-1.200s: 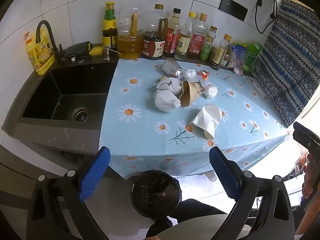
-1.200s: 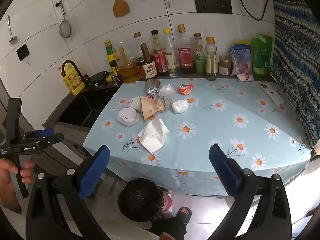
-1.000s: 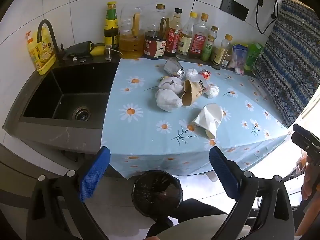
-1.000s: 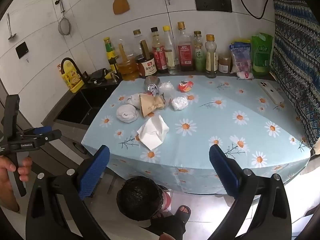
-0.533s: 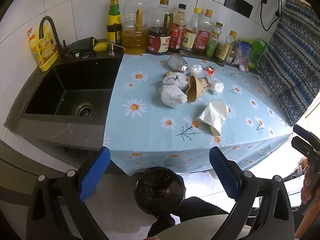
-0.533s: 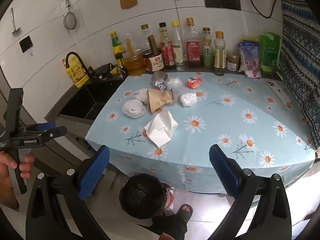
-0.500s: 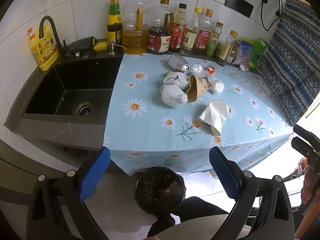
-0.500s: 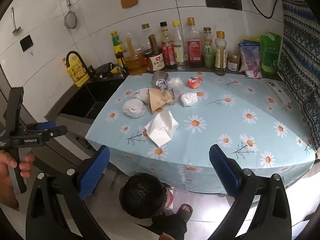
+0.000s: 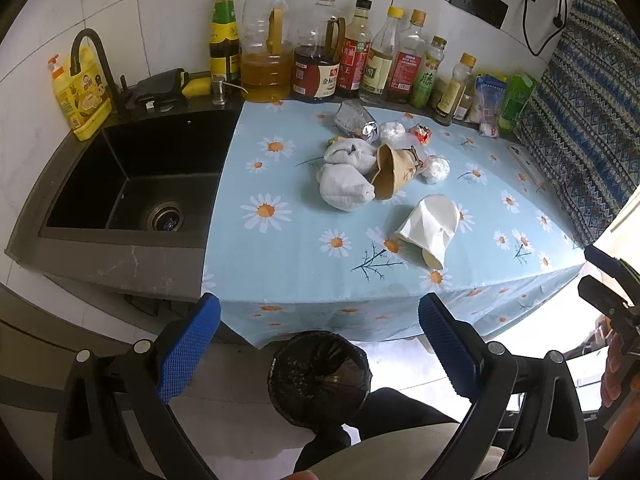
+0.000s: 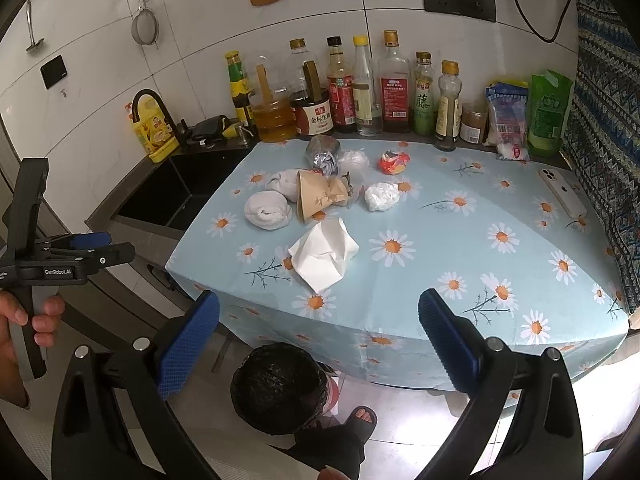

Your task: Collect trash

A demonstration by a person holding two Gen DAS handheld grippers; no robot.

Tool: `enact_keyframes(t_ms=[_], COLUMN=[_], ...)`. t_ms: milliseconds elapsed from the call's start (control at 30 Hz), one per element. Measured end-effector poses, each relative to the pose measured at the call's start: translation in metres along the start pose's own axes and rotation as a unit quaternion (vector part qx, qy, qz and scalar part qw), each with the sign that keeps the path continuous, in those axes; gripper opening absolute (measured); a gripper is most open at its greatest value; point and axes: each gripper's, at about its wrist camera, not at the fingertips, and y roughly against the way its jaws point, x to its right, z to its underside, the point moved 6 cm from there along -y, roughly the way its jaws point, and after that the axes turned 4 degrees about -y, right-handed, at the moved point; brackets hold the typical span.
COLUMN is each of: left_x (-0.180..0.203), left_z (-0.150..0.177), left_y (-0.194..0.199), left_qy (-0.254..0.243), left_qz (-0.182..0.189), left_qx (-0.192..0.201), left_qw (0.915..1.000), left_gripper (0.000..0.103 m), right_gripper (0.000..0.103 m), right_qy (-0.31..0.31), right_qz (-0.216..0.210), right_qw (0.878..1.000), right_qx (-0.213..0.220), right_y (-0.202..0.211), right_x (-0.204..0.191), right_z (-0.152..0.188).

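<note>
Trash lies on the daisy tablecloth (image 9: 304, 248): a white paper bag (image 9: 430, 224) (image 10: 324, 256) nearest the front edge, a brown paper cup (image 9: 394, 172) (image 10: 320, 196), two white wads (image 9: 344, 188) (image 10: 268, 210), a clear crumpled bag (image 10: 382, 196), a red wrapper (image 10: 394, 162) and a foil packet (image 9: 356, 124). A black-lined bin (image 9: 318, 378) (image 10: 280, 386) stands on the floor below the table edge. My left gripper (image 9: 318, 352) and right gripper (image 10: 318, 344) hang open and empty, short of the table above the bin.
A black sink (image 9: 132, 184) with a faucet (image 9: 94, 60) is left of the table. Several sauce and oil bottles (image 10: 344, 92) line the back wall. A white phone (image 10: 562, 194) lies at the right. A person's sandalled foot (image 10: 360, 420) is beside the bin.
Both grippers have drifted slightly closer to the table and a little higher; the trash sits a bit lower in both views. Both stay open and empty.
</note>
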Motion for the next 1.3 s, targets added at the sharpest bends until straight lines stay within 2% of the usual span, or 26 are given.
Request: enact_keyframes(t_ms=[1300], left_x=[0.004], left_z=[0.0], left_y=[-0.006], left_qy=[-0.003], left_qz=[-0.003], left_qx=[-0.017], left_qw=[0.9999], left_gripper=[0.096], right_gripper=[0.098], right_qy=[0.014], right_qz=[-0.011], right_qw=[1.0], right_qx=[-0.016], right_y=[-0.015], right_x=[-0.005], right_z=[0.003])
